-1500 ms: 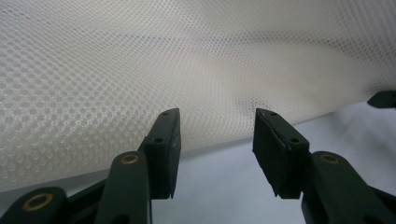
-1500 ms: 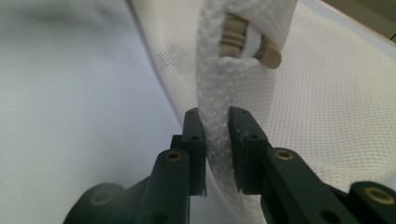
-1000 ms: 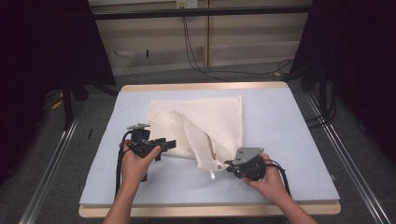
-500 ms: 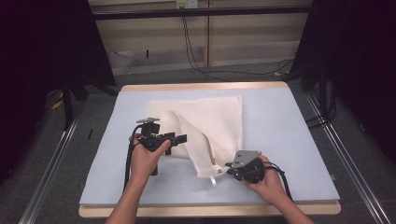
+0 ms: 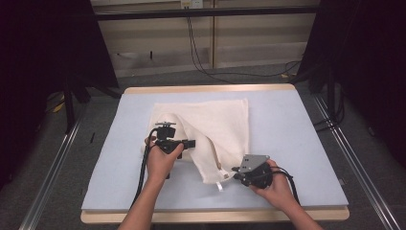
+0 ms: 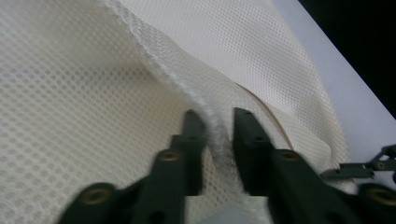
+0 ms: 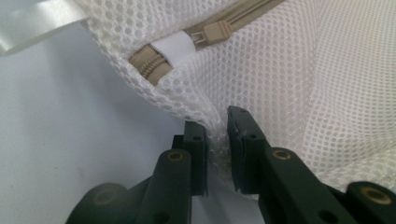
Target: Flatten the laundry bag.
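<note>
Mesh bag [image 5: 215, 129] edge between each gripper's jaws

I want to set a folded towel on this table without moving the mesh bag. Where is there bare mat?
The blue mat lies bare right of the mesh bag, up to the table's right edge. A narrower strip runs left of the bag. Crowded: the near middle, where the left gripper and right gripper pinch the bag.

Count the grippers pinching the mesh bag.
2. The left gripper is clamped on a raised fold at the mesh bag's middle left, jaws just closed onto it; the right gripper pinches its near corner by the zipper.
</note>
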{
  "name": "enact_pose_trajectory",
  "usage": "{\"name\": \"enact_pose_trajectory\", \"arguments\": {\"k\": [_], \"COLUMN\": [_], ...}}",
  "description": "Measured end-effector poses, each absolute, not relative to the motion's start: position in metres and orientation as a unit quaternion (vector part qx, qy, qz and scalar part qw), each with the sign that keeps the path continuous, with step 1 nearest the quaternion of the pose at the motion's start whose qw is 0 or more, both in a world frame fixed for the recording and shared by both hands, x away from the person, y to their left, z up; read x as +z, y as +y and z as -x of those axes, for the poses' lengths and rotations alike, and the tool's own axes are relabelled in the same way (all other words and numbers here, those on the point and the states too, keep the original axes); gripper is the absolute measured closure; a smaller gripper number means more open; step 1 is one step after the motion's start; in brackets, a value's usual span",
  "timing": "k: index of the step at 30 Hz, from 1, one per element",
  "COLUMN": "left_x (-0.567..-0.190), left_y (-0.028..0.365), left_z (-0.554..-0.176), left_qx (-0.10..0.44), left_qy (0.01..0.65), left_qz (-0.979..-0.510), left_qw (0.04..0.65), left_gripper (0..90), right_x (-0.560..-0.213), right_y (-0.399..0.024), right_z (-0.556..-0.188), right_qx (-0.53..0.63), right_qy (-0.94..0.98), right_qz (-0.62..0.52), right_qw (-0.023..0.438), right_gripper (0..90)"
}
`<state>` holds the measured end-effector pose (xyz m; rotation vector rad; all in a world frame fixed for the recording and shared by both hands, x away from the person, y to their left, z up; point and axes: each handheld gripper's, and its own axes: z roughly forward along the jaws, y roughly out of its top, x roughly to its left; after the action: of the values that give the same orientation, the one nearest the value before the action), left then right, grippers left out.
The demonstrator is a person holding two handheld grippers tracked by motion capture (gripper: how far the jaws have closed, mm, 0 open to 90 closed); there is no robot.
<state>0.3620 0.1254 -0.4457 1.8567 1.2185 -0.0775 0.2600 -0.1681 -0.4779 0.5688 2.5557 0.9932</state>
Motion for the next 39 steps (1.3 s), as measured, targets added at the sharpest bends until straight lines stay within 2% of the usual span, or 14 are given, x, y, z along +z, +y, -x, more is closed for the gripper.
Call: {"name": "enact_pose_trajectory", "arguments": {"k": [2,7,9,10,17,26,32,39], "left_x": [-0.444,-0.440,-0.440,-0.440,-0.436,-0.439,-0.441,-0.443], "left_y": [0.125,0.130,0.131,0.131,0.132,0.138,0.140,0.139], "left_z": [-0.360,-0.352,-0.348,-0.347,-0.335,-0.328,-0.323,-0.318], "left_qx": [-0.030,-0.026,-0.022,-0.021,-0.013,-0.005,-0.003,0.000], "left_qy": [0.488,0.476,0.474,0.470,0.457,0.451,0.447,0.442], "left_qz": [-0.754,-0.758,-0.758,-0.761,-0.767,-0.774,-0.777,-0.781], "left_qw": [0.438,0.444,0.447,0.447,0.450,0.444,0.442,0.441], "left_gripper": [86.2,86.9,86.8,86.8,86.9,87.1,87.2,87.2], "right_x": [-0.478,-0.473,-0.469,-0.467,-0.457,-0.457,-0.452,-0.453], "right_y": [-0.169,-0.177,-0.182,-0.186,-0.212,-0.230,-0.239,-0.231], "right_z": [-0.260,-0.261,-0.261,-0.261,-0.267,-0.276,-0.286,-0.303], "right_qx": [0.350,0.354,0.356,0.360,0.360,0.342,0.341,0.351], "right_qy": [0.899,0.894,0.890,0.887,0.874,0.869,0.852,0.838], "right_qz": [-0.203,-0.231,-0.242,-0.247,-0.293,-0.332,-0.365,-0.386], "right_qw": [0.169,0.150,0.151,0.150,0.141,0.135,0.157,0.163], "right_gripper": [74.6,55.5,52.6,48.4,37.6,31.9,31.0,28.4]}}
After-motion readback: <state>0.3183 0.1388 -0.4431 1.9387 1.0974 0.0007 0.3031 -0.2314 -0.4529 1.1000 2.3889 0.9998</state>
